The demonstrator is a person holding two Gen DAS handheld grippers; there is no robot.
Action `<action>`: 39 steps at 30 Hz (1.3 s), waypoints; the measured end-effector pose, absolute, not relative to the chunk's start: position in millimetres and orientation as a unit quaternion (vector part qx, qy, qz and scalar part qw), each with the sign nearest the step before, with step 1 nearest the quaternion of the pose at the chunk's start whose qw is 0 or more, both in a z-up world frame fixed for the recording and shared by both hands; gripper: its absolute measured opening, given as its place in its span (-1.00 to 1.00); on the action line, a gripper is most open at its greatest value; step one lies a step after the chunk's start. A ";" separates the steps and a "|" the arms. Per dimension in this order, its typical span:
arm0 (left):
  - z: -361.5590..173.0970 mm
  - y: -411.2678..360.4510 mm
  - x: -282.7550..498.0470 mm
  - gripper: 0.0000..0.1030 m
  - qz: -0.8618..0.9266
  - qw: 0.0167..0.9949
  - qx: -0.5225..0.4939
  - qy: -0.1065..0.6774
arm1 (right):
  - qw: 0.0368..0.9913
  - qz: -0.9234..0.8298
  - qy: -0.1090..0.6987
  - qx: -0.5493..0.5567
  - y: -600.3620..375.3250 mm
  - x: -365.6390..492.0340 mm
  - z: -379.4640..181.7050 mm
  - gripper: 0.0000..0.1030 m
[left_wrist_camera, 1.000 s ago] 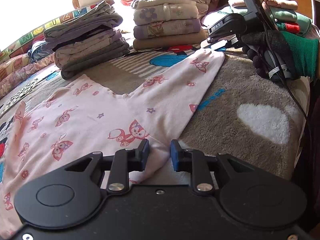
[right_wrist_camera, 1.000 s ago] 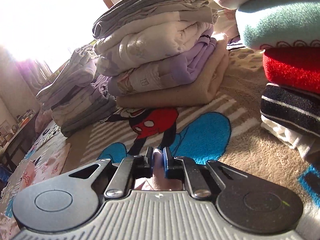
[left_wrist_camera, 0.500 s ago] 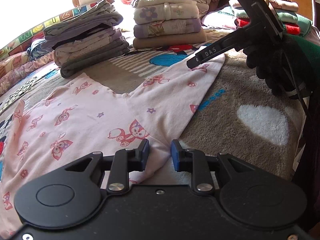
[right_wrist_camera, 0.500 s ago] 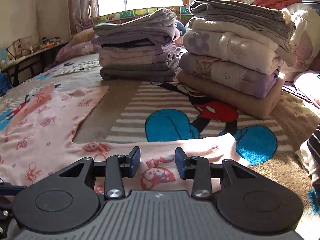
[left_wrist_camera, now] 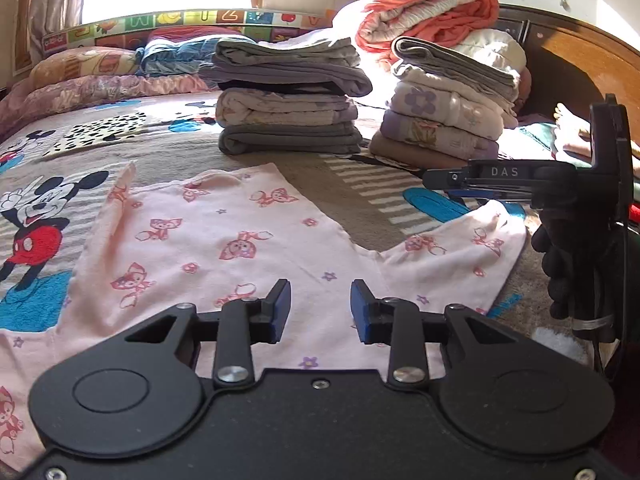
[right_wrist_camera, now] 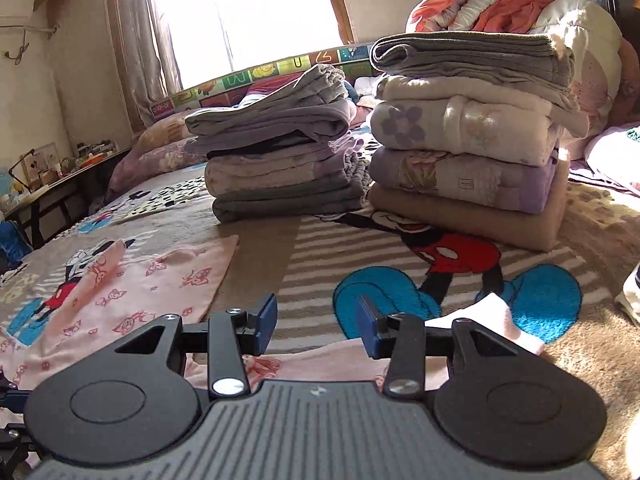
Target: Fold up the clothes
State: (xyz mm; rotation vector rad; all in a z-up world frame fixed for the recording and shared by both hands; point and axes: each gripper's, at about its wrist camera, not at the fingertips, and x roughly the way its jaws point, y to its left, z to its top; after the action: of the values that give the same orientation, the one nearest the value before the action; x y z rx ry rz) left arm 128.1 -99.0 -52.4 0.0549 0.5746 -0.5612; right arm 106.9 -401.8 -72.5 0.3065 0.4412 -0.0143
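**Pink garment flat on bed, both grippers letting go**

Two stacks of folded grey and lilac clothes (left_wrist_camera: 288, 100) and (left_wrist_camera: 448, 112) sit at 12 and 1 o'clock on the cartoon-mouse bed blanket (left_wrist_camera: 36, 208); rolled orange quilt (left_wrist_camera: 428, 4) behind. Pink fox-print cotton garment (left_wrist_camera: 224, 240) lies spread flat, 9 to 3 o'clock. Left gripper (left_wrist_camera: 320, 306) part open, jaws opening, empty above the cloth. Right gripper (right_wrist_camera: 316, 322) part open, opening, holds nothing, garment edge beneath.

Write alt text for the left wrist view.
The left gripper, jaws opening and empty, hovers over pink patterned pants spread on a cartoon blanket. The right gripper is at right; two folded stacks stand behind.
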 end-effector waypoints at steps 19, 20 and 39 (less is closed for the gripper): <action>4.3 27.7 279.7 -0.39 -0.147 0.940 -0.124 0.283 | 0.895 0.126 0.268 0.334 -366.4 278.3 -82.3 0.16; 5.1 25.8 289.0 -0.40 -0.150 0.939 -0.120 0.285 | 0.889 0.128 0.271 0.346 -367.5 287.8 -85.8 0.18; -42.4 11.7 378.4 -0.40 -0.179 0.909 -0.144 0.348 | 0.869 0.125 0.313 0.363 -375.2 346.8 -120.8 0.22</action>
State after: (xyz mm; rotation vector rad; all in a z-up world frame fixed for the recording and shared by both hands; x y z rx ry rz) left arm 378.4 11.7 -42.5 -0.2978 0.7183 -0.3695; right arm 346.8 -375.2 -120.8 0.7599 0.6554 0.2609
